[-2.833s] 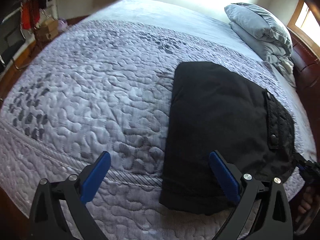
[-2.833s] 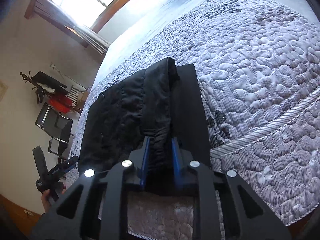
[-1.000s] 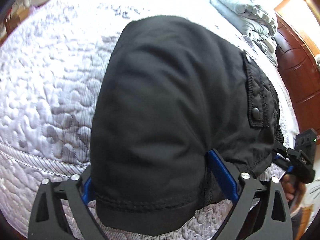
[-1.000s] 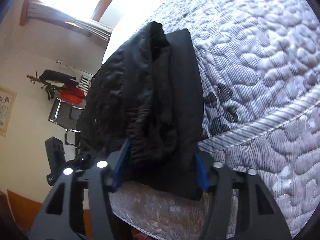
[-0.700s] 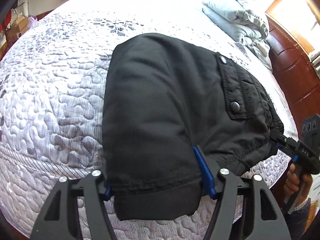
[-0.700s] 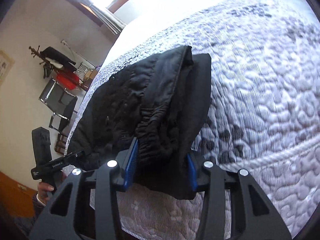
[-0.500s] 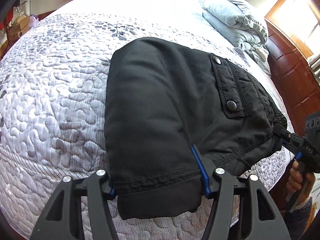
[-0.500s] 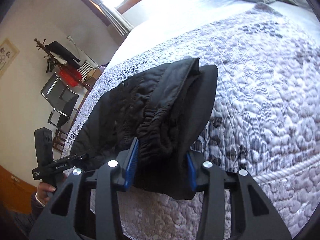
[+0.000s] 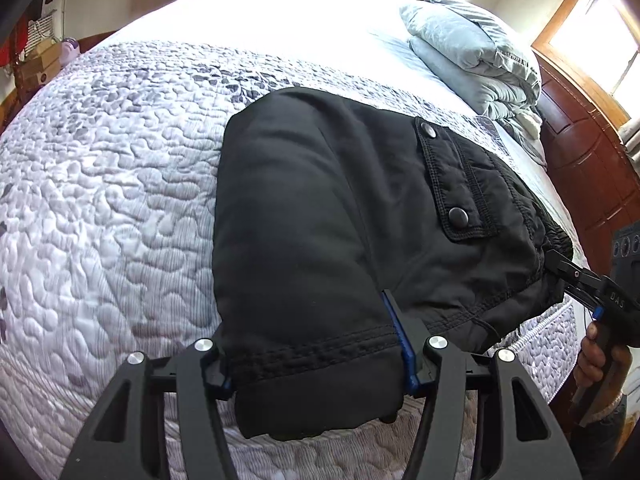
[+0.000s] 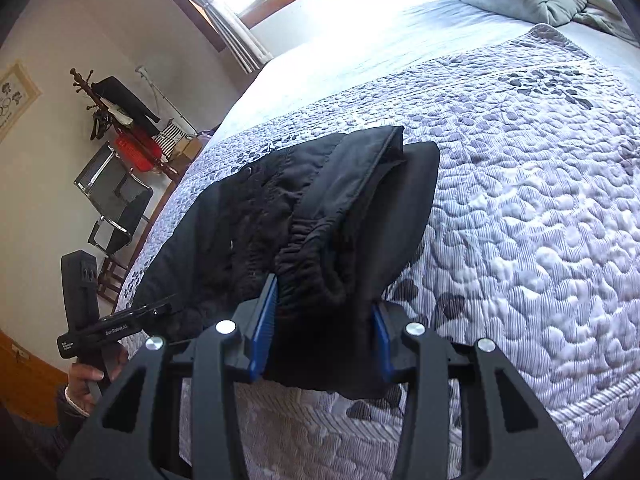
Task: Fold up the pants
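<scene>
The black pants (image 9: 304,216) lie folded on the quilted bedspread (image 9: 104,184) near the near edge of the bed, and both grippers hold them at this near side. In the left wrist view, the left gripper (image 9: 316,364) is clamped on the hem end of the pants: the stitched hem band fills the space between the two blue pads (image 9: 394,328), and a thick fold of fabric hangs down below the fingers. On the right part of the pants there is a pocket flap (image 9: 448,176) with two metal snaps, and past it the gathered waistband runs to the right edge, where the right gripper (image 9: 560,270) bites it; a hand (image 9: 596,356) holds that tool at the right border. In the right wrist view, the right gripper (image 10: 324,328) is clamped on the elastic waistband (image 10: 308,256), which is bunched between its blue pads (image 10: 264,320), and the folded layers stand up a little from the bedspread (image 10: 540,208). The left gripper (image 10: 160,308) shows at the left of this view, its tips at the dark fabric, with the hand (image 10: 88,380) below it. A folded grey duvet (image 9: 472,52) lies at the far right of the bed, well apart from the pants. At the far left of the room stand a coat rack (image 10: 104,108) and a folding chair (image 10: 112,204).
</scene>
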The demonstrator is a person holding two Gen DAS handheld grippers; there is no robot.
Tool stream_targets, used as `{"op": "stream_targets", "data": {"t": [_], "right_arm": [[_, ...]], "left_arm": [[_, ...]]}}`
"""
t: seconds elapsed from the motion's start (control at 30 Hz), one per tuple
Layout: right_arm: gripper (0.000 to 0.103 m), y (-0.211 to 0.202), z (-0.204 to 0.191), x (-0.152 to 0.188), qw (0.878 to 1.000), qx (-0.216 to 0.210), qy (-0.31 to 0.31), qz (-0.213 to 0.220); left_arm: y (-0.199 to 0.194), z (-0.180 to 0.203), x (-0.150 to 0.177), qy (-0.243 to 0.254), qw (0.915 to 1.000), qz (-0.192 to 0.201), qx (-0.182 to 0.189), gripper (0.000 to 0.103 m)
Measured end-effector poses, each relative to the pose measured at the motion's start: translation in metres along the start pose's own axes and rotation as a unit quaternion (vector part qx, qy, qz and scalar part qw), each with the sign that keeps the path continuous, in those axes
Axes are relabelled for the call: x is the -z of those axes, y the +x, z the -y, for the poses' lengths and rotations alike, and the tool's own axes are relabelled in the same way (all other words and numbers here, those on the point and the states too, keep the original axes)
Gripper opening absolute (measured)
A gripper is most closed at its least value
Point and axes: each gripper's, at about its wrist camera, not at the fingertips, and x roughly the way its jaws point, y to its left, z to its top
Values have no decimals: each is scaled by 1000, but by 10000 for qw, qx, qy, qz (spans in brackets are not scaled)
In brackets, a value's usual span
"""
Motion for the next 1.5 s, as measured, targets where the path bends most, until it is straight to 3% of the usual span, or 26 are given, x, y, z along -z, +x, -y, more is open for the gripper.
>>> {"op": "stream_targets", "data": {"t": [0.3,0.4,0.5,0.67,0.83,0.93,1.03,1.17,1.27,1.33,1.4,1.5], "right_arm": [[41,18,6,-16,9998,-28,173,-50],[41,17,9,-6,9997,-53,238,-58],[40,6,14,8,9981,-350,515,-36],[40,-12,16,21,9978,-441,502,-45],[58,-1,34,35,9964,-121,747,-370],[62,-14,35,36,9968,-68,785,-147],[66,-31,30,31,9972,347,645,165],[72,-37,28,21,9975,-2,691,120],[72,-21,27,16,9975,31,687,-160],[66,-8,25,17,9974,93,646,-311],[43,0,21,19,9980,86,518,-340],[27,0,9,18,9988,343,90,-324]], "left_arm": [[12,-10,-19,-115,9999,-42,89,62],[11,-11,-15,-130,9998,-61,126,62],[6,-9,-7,-143,9997,-86,188,62],[-3,-9,8,-257,9978,-263,544,63],[5,-11,18,-198,9985,-312,416,71],[4,-10,19,-176,9986,-286,412,73],[5,-11,18,-223,9985,-331,384,74],[6,-8,18,-206,9988,-291,332,76],[9,-2,16,-198,9990,-282,296,77],[9,-2,16,-195,9990,-288,283,78],[11,0,16,-195,9990,-313,258,79],[13,2,14,-198,9989,-354,250,81]]}}
